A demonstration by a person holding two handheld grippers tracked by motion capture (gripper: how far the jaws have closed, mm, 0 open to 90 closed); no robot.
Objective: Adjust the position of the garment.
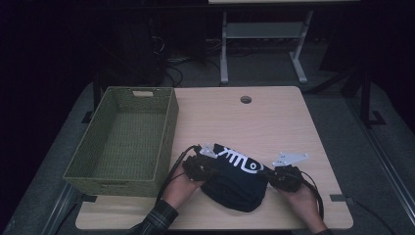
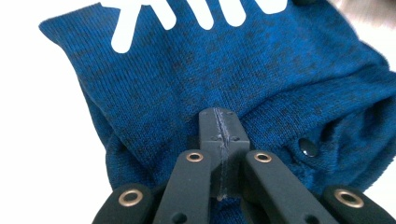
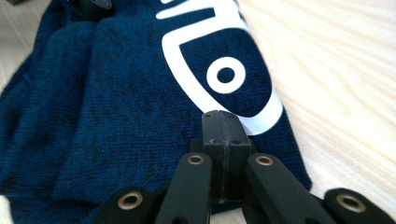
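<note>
A: Starting at the left, what stood on the table (image 1: 274, 122)?

B: A green woven basket (image 1: 166, 132) sat at the left side of the light wooden tabletop, its long side running away from the person.

A: And next to it?

B: Just right of the basket's near corner, the left gripper (image 1: 203, 169) was at the left end of a folded dark blue knit garment (image 1: 237, 186) with a white fish-skeleton print. In the left gripper view the two black jaws were pressed together, meeting along one seam, with their tip (image 2: 219, 126) lying on the blue knit. I could not tell whether any cloth was pinched between them.

A: Where did the garment lie?

B: On the near middle of the table, between the two hands, apart from the basket.

A: And the right side?

B: The right gripper (image 1: 280, 177) was at the garment's right end. Its jaws were also closed together, the tip (image 3: 222, 130) resting on the cloth beside the white ring of the printed eye. Bare wood showed to the right.
</note>
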